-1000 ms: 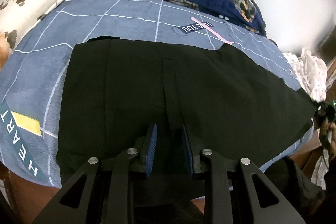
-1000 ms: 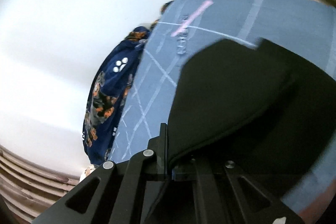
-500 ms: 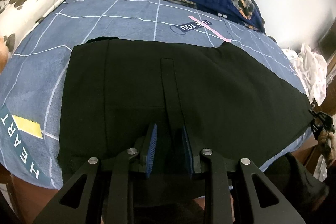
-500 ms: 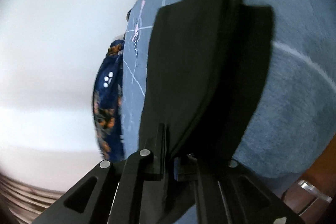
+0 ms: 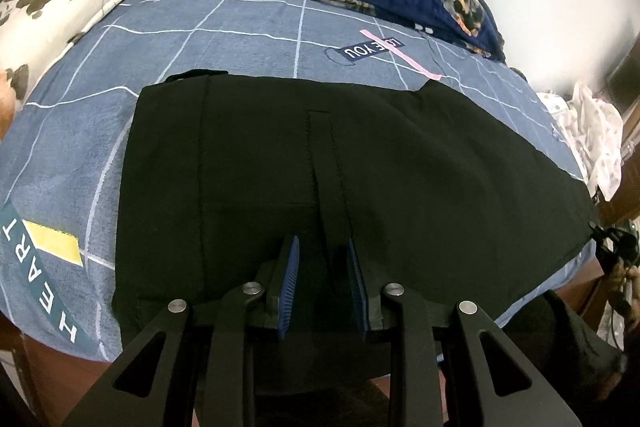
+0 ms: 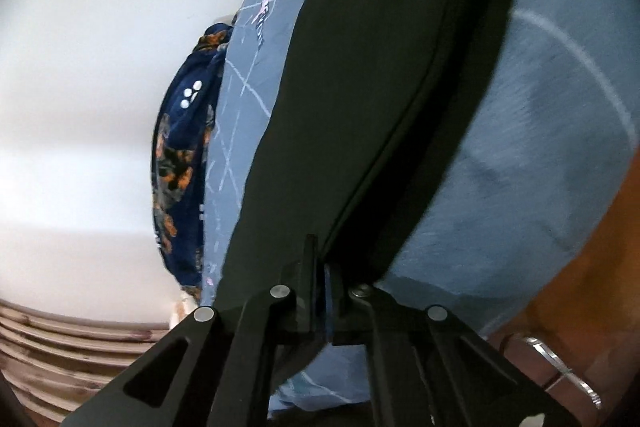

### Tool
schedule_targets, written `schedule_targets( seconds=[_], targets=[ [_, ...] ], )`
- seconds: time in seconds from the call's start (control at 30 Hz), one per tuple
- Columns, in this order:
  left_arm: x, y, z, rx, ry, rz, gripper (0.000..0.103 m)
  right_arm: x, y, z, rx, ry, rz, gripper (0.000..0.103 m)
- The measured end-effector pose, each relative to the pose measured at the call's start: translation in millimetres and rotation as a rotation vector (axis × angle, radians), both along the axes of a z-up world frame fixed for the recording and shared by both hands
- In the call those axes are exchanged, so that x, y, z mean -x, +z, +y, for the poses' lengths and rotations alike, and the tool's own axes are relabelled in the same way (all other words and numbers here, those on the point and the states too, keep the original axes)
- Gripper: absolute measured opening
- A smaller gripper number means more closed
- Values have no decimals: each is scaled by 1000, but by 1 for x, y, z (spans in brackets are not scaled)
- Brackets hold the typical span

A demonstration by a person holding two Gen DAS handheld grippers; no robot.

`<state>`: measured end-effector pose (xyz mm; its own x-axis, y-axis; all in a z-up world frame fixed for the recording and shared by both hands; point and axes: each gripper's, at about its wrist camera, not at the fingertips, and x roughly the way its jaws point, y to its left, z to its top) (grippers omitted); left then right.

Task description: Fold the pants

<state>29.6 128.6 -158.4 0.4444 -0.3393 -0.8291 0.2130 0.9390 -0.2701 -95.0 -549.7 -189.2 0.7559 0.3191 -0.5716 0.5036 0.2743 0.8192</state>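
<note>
The pants (image 5: 360, 163) lie flat across the bed (image 5: 240, 55): soft, light and limp, I judge, best taken by hem or waistband. My left gripper (image 5: 323, 279) stands narrowly open astride the fabric's near edge. My right gripper (image 6: 324, 267) is clamped on 1 corner.

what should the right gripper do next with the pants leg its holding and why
Probably carry the pinched end across toward the waist. The right gripper is shut on the black pants, which lie spread on the blue bedsheet, while the left gripper straddles the waist end, pads apart. The fold looks unstarted.
</note>
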Motion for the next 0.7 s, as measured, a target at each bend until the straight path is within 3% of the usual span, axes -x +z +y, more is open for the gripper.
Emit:
schedule_targets(
  seconds=[0.33,0.43,0.47,0.5,0.53,0.7],
  targets=[
    [-1,0,1,-16,-13,-5,26,11,-12,-9,-42,-30,-14,2],
    [0,0,0,-15,-13,-4,27,14,-14,-10,-97,-29,-53,12],
    [-1,0,0,-16,-12,-5,27,13,-13,-8,-112,-19,-74,23],
    [-1,0,0,-18,-12,-5,27,11,-10,-4,-123,-4,-96,42],
    [-1,0,0,-19,-12,-5,27,7,-5,2,-121,19,-122,48],
    [1,0,-3,-22,-22,-7,31,-20,1,38,-115,137,-133,46]
  ],
)
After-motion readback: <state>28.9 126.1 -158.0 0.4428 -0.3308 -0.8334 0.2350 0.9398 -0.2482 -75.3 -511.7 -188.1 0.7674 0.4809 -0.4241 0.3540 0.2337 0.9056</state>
